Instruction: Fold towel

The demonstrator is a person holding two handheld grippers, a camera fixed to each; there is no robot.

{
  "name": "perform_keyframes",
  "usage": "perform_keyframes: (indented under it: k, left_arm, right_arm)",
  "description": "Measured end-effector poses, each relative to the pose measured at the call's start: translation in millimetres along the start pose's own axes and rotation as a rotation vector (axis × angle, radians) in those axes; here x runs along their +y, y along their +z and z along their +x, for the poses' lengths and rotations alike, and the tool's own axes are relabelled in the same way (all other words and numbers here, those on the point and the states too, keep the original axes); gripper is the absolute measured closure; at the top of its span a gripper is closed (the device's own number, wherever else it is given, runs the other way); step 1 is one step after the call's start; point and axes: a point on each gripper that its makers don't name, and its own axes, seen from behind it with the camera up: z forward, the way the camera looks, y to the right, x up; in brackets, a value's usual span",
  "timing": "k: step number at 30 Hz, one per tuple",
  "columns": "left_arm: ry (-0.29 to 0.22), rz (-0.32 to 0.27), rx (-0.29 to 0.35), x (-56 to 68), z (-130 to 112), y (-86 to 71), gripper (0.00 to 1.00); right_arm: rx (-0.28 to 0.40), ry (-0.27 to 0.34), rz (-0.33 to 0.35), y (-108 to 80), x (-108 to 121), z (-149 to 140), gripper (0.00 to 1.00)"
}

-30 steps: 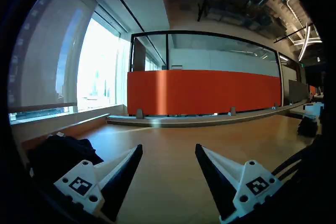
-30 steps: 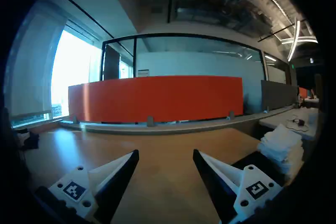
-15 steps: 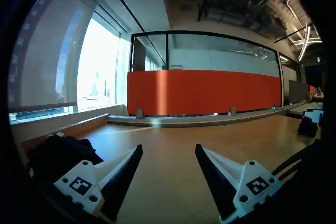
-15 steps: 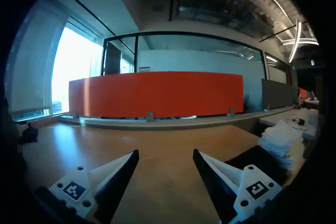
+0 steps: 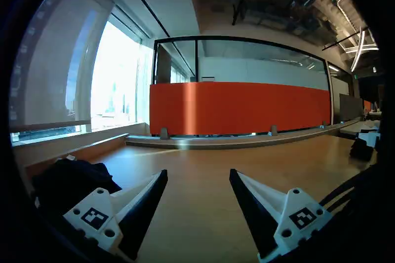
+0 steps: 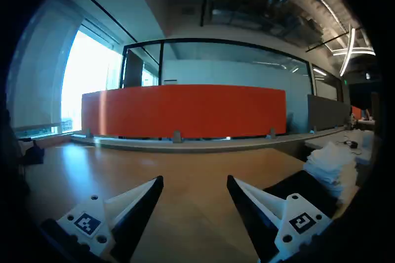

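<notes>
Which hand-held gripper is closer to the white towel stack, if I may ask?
The right hand-held gripper: the white towel stack sits beyond its right finger; the left hand-held gripper has a black bundle beside it.

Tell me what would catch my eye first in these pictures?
A long orange partition stands along the far edge of the wooden table, with a glaring window to its left. In the right gripper view a stack of white towels sits at the right. The left gripper and right gripper point forward, open and empty.
</notes>
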Motion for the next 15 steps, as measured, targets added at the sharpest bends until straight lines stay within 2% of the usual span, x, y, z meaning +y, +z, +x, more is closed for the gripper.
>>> perform_keyframes:
  k: [15]
  left_arm:
    - [0.0, 0.0, 0.0, -0.3, -1.0, 0.5, 0.07]
  right_arm:
    - [0.019, -0.007, 0.01, -4.4, -4.6, 4.4, 0.0]
